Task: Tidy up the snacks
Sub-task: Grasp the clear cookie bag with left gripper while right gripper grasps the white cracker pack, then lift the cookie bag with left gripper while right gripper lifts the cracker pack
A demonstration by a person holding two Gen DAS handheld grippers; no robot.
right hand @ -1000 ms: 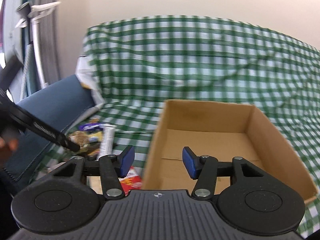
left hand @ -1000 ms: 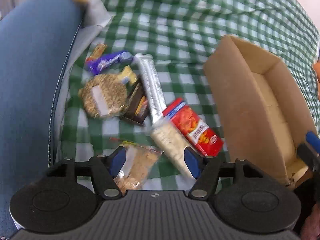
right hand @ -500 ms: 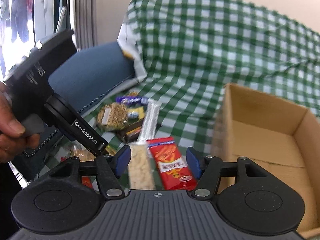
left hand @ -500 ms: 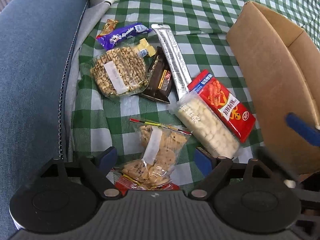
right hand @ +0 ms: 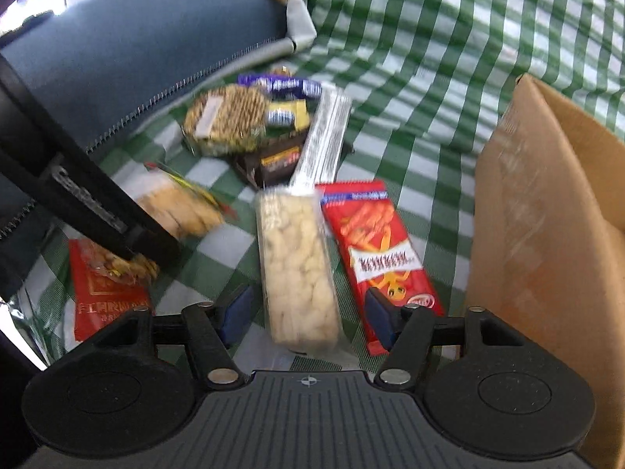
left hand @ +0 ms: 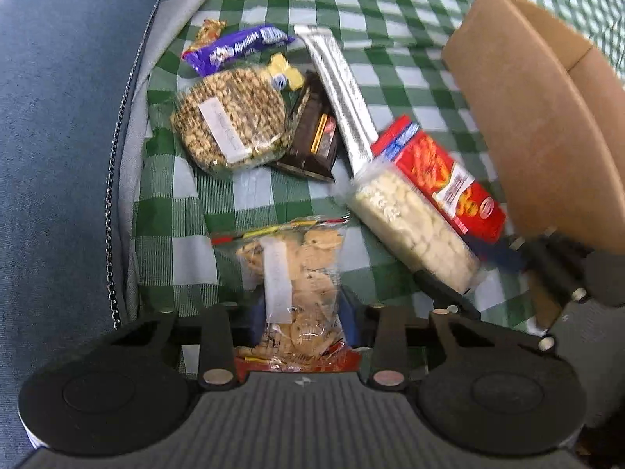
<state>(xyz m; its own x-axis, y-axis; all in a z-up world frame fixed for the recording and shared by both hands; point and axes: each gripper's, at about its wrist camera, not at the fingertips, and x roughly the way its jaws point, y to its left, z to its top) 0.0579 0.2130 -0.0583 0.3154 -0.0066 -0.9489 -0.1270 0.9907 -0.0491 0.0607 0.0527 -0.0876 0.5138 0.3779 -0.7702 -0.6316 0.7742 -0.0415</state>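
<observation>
Snacks lie on a green checked cloth (left hand: 390, 4) beside a cardboard box (left hand: 535, 117). My left gripper (left hand: 304, 318) is shut on a clear bag of small cookies (left hand: 300, 273), which also shows in the right wrist view (right hand: 175, 207). My right gripper (right hand: 304, 314) is open, its fingers on either side of a clear pack of white puffs (right hand: 297, 265), low over the cloth. A red snack packet (right hand: 375, 250) lies just right of the puffs, next to the box (right hand: 547, 234).
Further back lie a round cereal cake (left hand: 230, 117), a purple bar (left hand: 234, 47), a dark chocolate packet (left hand: 316, 140) and a silver stick pack (left hand: 340, 86). A red pouch (right hand: 105, 293) lies under the cookie bag. A blue cushion (left hand: 58, 136) borders the left.
My left gripper has moved onto the cookie bag and closed on it. My right gripper has swung from over the box down to the snacks, now straddling the white puffs pack.
</observation>
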